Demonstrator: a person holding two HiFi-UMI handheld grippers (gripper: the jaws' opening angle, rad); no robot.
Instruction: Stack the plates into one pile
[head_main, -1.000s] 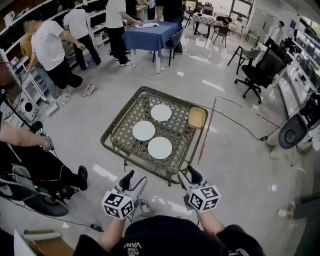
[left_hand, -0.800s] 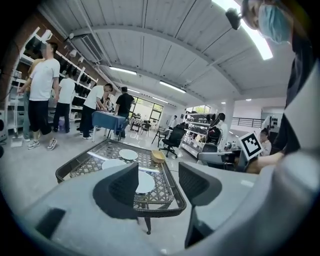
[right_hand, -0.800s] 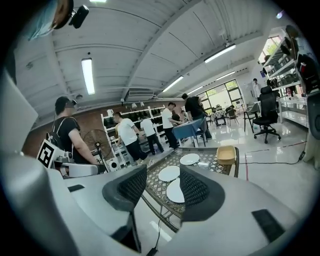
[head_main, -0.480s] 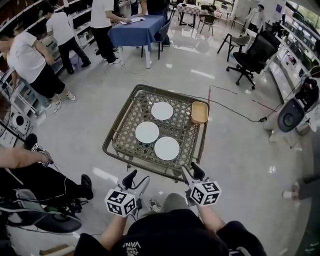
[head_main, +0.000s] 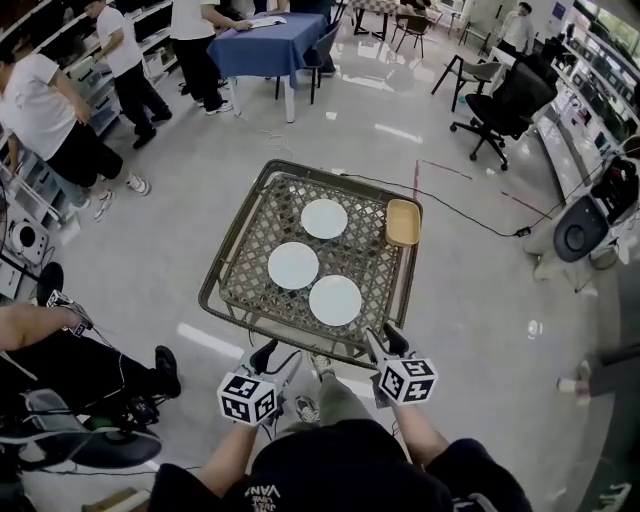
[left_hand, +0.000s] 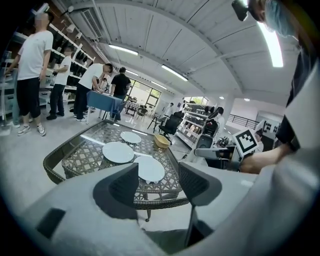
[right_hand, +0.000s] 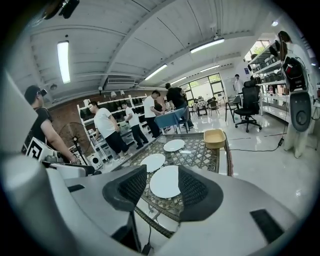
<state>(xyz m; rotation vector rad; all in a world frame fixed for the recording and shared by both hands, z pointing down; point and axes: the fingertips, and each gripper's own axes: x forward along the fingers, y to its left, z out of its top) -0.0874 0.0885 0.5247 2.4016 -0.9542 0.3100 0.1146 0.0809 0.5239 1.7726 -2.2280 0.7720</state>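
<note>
Pilot: Both grippers are coming in lower and closer to the table (head_main: 370, 262) than a second ago, and it is sitting nearer in my head view. The three plates are staying where they were.

Spotter: Where are they lying?

Pilot: All three are lying flat and apart on the lattice top. The far plate (head_main: 324, 218) is sitting near the yellow tray (head_main: 403, 222), the middle plate (head_main: 293, 265) toward the left, and the near plate (head_main: 335, 300) just beyond my right gripper (head_main: 384, 342). None is resting on another.

Spotter: Jaws?

Pilot: I'm holding the left gripper (head_main: 277, 358) with its jaws standing apart and nothing between them, and the right one likewise. Both are hanging short of the table's near rim.

Spotter: What are the gripper views adding?

Pilot: The left gripper view is catching the right marker cube (left_hand: 246, 142) at its right side. The right gripper view is catching the left marker cube (right_hand: 34, 148) at its left. Both are showing the ceiling lights, which the head view is missing. Only the head view is giving me the gaps between the plates from above.

Spotter: Any writing?

Pilot: White letters are showing on my black shirt (head_main: 320, 465), but they're cut off, so I'm not reading them. The cubes are carrying only black-and-white squares.
</note>
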